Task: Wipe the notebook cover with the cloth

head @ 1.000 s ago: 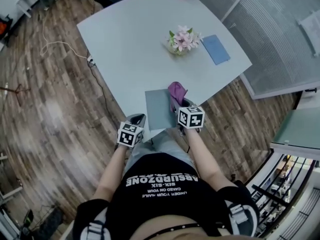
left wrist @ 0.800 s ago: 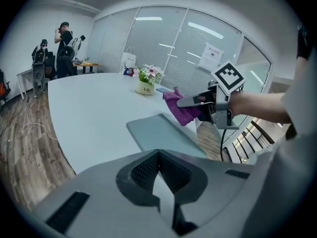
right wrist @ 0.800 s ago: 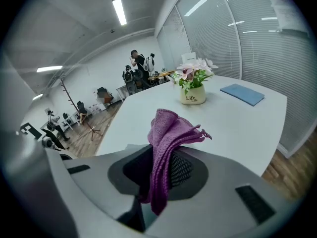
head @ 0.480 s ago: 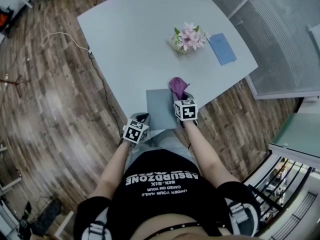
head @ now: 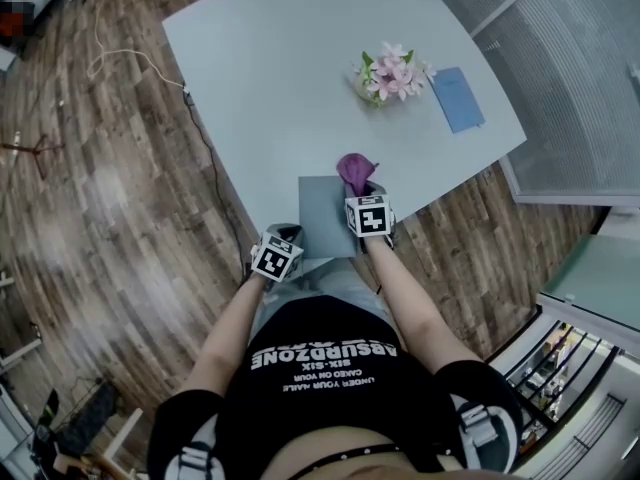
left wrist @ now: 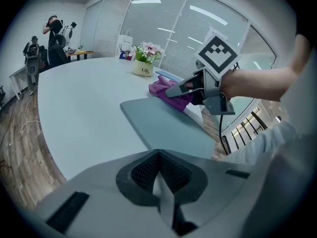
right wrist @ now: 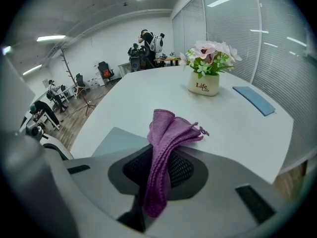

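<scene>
A grey notebook (head: 322, 216) lies flat near the table's front edge, also seen in the left gripper view (left wrist: 163, 125) and the right gripper view (right wrist: 115, 140). My right gripper (head: 363, 190) is shut on a purple cloth (head: 355, 170), which sticks up from the jaws (right wrist: 166, 133) at the notebook's far right corner. In the left gripper view the cloth (left wrist: 166, 89) rests at that corner. My left gripper (head: 284, 236) hovers by the table edge left of the notebook, its jaws (left wrist: 158, 175) shut with nothing in them.
A white pot of pink flowers (head: 390, 73) stands further back on the white table (head: 270, 78), with a blue booklet (head: 460, 98) to its right. A cable (head: 195, 138) hangs at the table's left edge. People stand far off in the room (right wrist: 148, 43).
My right gripper has shifted slightly forward and left with the cloth, onto the notebook's right edge. The left gripper has stayed by the table edge.
</scene>
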